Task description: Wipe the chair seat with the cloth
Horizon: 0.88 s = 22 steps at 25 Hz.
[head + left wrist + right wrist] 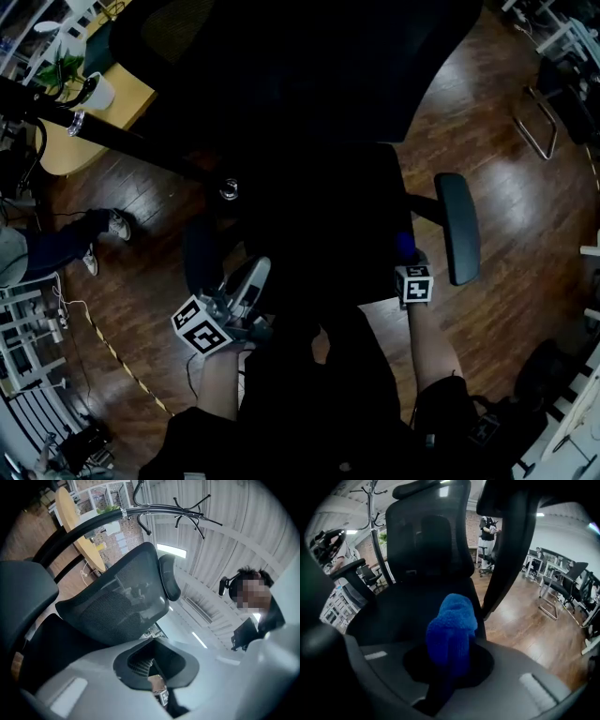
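Observation:
A black mesh office chair fills the head view, its dark seat [319, 216] straight below me. My right gripper [406, 255] hangs over the seat's front right corner, beside the right armrest [457, 225], and is shut on a bunched blue cloth [405, 246]. In the right gripper view the cloth [452, 630] stands up out of the gripper [450, 656], with the seat [412, 606] and backrest [429, 531] beyond it. My left gripper [255, 277] is at the seat's front left, near the left armrest [199, 253]; its grey fingers lie close together and hold nothing. The left gripper view looks up at the backrest [122, 604].
A round wooden table [117, 103] with a potted plant [89, 89] stands at the back left, and a black coat-stand pole [122, 141] leans across it. A person's legs [66, 246] are at the left. Striped tape [122, 361] crosses the wooden floor. Metal chair legs [537, 122] are at the right.

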Each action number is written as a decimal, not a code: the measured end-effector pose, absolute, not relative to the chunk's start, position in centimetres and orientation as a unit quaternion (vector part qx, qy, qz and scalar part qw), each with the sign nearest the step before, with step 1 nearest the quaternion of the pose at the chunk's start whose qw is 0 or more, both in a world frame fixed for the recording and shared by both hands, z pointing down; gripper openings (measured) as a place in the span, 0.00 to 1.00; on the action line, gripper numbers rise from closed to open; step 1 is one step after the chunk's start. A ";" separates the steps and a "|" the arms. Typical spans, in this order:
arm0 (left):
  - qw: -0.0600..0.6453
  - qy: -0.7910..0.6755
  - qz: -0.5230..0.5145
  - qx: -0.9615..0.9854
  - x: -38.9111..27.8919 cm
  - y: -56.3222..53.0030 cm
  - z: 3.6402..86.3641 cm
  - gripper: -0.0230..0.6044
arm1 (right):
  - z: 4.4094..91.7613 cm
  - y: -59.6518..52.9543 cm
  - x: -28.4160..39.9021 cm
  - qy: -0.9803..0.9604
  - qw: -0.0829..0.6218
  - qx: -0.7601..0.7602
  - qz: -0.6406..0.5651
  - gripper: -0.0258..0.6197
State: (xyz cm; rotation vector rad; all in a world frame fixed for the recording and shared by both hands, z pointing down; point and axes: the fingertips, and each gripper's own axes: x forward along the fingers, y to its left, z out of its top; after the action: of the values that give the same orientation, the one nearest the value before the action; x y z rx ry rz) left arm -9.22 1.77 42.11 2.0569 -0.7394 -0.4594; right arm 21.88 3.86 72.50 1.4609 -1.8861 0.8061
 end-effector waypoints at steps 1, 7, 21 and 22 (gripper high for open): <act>0.438 -0.298 -0.185 0.828 -9.2 1.8 42.1 0.02 | 72.5 3.8 21.9 -0.712 0.308 0.555 0.301 0.09; 0.434 -0.314 -0.195 0.821 -10.4 2.2 42.2 0.02 | 72.5 3.7 22.1 -0.702 0.308 0.564 0.307 0.09; 0.394 -0.448 -0.244 0.764 -22.6 6.5 40.7 0.02 | 72.1 13.2 -16.2 -0.867 0.314 0.201 0.329 0.09; 0.394 -0.456 -0.244 0.760 -23.4 6.9 40.9 0.02 | 72.2 14.0 -17.9 -0.871 0.322 0.183 0.324 0.09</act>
State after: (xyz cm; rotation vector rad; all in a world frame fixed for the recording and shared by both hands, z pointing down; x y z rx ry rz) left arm -23.42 6.93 40.88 1.9269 -1.1560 -0.6199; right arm -17.92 13.96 72.23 0.4806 -2.2866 0.8511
